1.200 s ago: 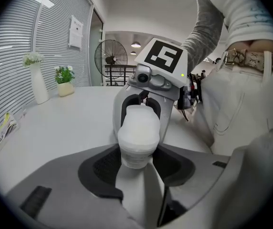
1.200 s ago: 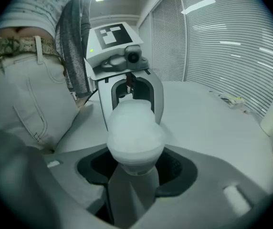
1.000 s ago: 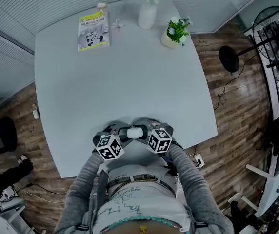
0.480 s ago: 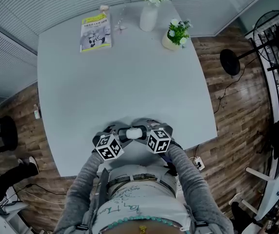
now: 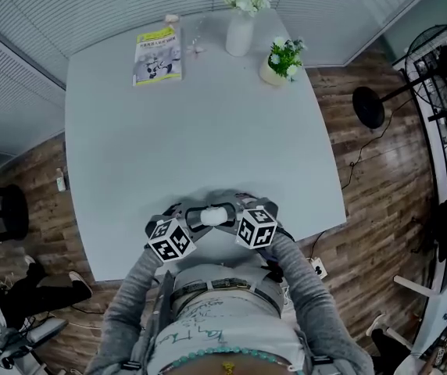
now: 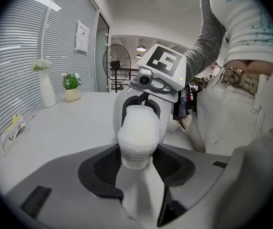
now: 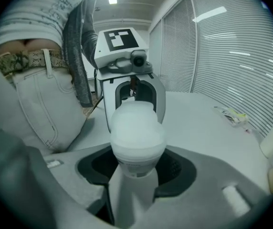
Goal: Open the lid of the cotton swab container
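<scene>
Close in front of the person's waist, the cotton swab container (image 5: 214, 214) hangs level above the near edge of the tabletop (image 5: 208, 131), its long axis running left to right between the two tools. The left gripper (image 5: 196, 218) pinches its left end and the right gripper (image 5: 231, 213) pinches its right end. Each gripper view looks straight down the white body toward the other gripper, with the dark pads pressed on either side of it. Neither hand is nearer, since both have hold of it. I cannot tell which end carries the lid. Opening it likely calls for pulling or twisting the ends apart along that shared axis. Well beyond, at the far edge, lie a booklet (image 5: 158, 55), a vase (image 5: 239, 33) and a potted plant (image 5: 282, 59).
</scene>
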{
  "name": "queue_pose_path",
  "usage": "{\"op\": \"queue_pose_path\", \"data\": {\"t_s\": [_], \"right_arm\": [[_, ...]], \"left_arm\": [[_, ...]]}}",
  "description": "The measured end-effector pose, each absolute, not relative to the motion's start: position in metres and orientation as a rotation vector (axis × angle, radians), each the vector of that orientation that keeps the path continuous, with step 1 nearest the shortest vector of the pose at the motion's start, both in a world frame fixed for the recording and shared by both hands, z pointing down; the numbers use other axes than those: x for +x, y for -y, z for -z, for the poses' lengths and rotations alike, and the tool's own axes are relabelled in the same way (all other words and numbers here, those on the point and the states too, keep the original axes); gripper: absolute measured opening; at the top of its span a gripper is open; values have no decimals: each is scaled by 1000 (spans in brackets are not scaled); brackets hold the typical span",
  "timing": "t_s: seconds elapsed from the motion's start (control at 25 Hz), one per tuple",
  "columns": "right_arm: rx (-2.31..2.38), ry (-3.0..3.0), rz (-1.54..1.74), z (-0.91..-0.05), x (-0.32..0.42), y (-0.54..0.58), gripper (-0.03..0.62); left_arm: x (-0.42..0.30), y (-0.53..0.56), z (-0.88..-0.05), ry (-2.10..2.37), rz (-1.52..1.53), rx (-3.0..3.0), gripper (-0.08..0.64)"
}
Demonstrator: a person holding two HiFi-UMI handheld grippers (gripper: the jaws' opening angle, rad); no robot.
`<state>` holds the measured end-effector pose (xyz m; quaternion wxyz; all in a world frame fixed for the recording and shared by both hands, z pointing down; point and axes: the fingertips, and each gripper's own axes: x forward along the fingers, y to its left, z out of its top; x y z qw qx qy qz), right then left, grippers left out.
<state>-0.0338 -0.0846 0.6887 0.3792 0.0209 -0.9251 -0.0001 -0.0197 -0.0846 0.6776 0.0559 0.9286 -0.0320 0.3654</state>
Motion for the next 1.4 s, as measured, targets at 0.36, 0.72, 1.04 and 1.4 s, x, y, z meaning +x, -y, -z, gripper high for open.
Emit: {"op": "queue_pose_path", "data": {"t_s": [0.36, 0.72, 1.04, 1.4], "right_arm": [[44, 2386, 69, -643, -34, 80, 221], [7, 2397, 135, -597, -32, 69, 219], [26, 2421, 189, -564, -30, 58, 218], [19, 2433, 242, -550, -33, 46, 216]], "left_arm": [[-20, 80, -631, 140, -1081, 2868, 199], [-18, 69, -585, 194, -1050, 2914, 199], [-16, 58, -551, 204, -1066, 2966, 199], [-19, 45, -538, 234, -1078, 2991, 198]]}}
